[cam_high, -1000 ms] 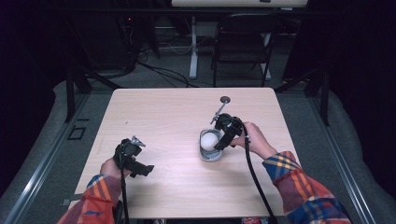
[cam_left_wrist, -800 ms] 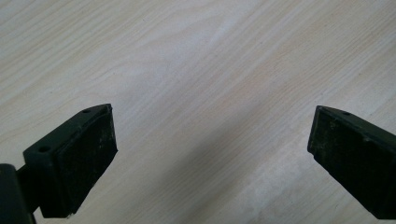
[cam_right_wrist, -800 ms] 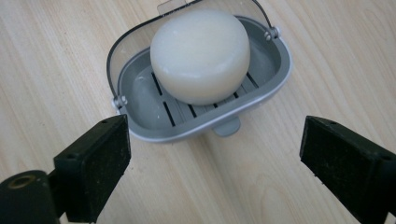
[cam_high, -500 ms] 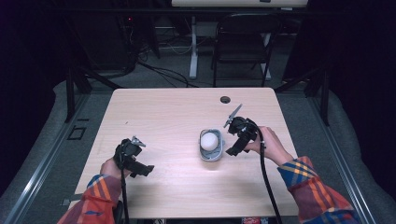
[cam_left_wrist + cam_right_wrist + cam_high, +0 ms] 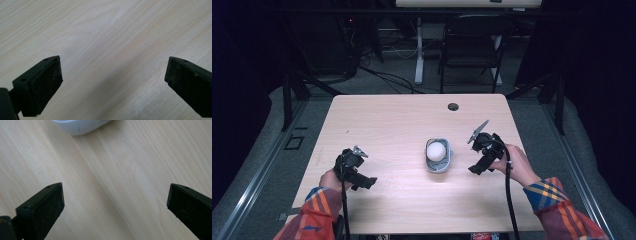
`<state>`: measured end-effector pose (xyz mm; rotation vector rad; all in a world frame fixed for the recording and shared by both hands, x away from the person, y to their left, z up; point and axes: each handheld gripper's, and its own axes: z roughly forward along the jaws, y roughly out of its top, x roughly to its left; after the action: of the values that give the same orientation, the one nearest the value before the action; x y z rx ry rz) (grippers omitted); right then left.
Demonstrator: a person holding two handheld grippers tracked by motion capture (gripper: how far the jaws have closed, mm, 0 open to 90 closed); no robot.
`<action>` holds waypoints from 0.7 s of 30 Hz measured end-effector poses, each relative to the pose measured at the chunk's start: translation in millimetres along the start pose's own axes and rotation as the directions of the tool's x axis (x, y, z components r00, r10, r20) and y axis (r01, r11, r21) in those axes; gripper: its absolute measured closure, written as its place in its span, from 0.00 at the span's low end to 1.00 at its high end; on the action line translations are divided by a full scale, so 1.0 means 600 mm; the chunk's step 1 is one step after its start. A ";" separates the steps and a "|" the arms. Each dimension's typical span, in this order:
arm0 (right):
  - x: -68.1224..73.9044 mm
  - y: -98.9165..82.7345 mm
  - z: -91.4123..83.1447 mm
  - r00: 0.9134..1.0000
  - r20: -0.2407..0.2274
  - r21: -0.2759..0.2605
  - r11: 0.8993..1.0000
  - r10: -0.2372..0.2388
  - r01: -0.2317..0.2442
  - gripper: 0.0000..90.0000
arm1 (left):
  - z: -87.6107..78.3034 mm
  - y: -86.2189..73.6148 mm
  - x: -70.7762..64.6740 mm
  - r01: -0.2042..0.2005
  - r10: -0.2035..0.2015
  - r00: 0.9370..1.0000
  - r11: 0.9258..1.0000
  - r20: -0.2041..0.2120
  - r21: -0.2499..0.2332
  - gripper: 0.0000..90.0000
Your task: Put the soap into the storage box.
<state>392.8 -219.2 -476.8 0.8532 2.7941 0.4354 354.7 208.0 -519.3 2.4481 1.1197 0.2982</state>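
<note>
A small grey bowl (image 5: 439,168) stands in the middle of the light wooden table (image 5: 402,120), with a white ball (image 5: 436,150) resting in it. My right gripper (image 5: 473,155) is a short way to its right, pointing towards it. Its jaws have just been opening and now stand open with nothing between them. In the right gripper view (image 5: 115,192) I see bare wood between the jaws and the bowl's rim (image 5: 80,126) at the top edge. My left gripper (image 5: 363,176) hovers near the front left of the table, open over bare wood (image 5: 113,67).
A round dark cable hole (image 5: 453,106) sits near the table's far edge. A folding chair (image 5: 472,45) and a desk leg (image 5: 418,50) stand behind the table. Dark frame struts flank both sides.
My right gripper has drawn away to the right from the bowl and its jaws have spread wide. The ball stays in the bowl. My left gripper has kept still.
</note>
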 end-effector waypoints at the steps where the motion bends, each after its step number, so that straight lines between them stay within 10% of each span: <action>1: 0.000 -0.005 0.000 1.000 0.002 0.000 1.000 0.008 -0.008 0.00 | 0.000 0.000 0.000 0.000 0.000 1.000 1.000 0.000 0.000 0.01; 12: 0.018 -0.107 0.030 0.998 0.037 0.097 0.994 0.047 -0.051 0.00 | 0.002 0.001 -0.001 0.001 -0.001 1.000 1.000 0.001 0.005 0.02; 21: 0.015 -0.122 0.051 0.996 0.083 0.177 0.983 0.036 -0.050 0.04 | 0.004 0.002 0.000 0.000 0.000 1.000 1.000 0.005 0.008 0.01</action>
<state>355.8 -265.3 -530.7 0.9467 2.7773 0.1533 356.4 206.6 -521.0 2.4549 1.1204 0.2874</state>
